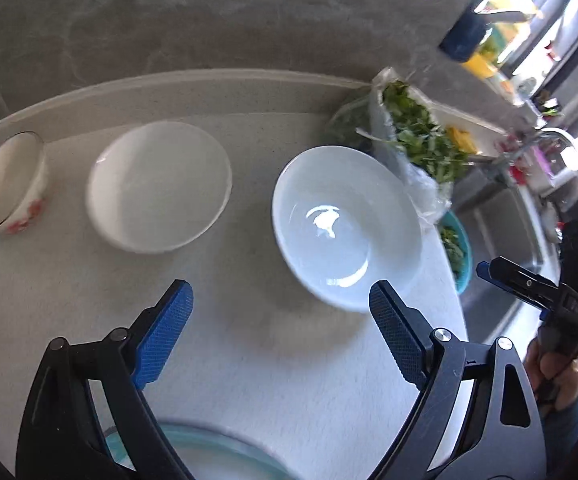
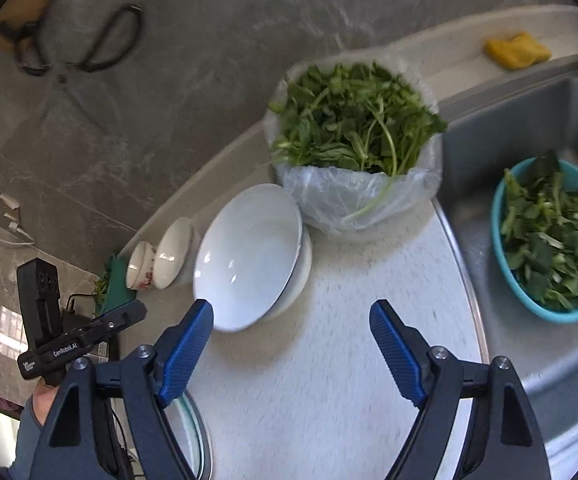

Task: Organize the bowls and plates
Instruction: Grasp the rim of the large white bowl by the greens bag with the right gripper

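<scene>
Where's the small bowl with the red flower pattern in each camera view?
Left wrist view: small floral bowl at the far left edge, left of a plain white bowl.
Right wrist view: small floral bowl at left of centre, tipped looking, beside the same white bowl.
Shared landmark: the bag of greens.

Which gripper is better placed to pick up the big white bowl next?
Right, probably: the right gripper is open with one finger beside the big white bowl. The left gripper, also open, faces bare counter.
</scene>
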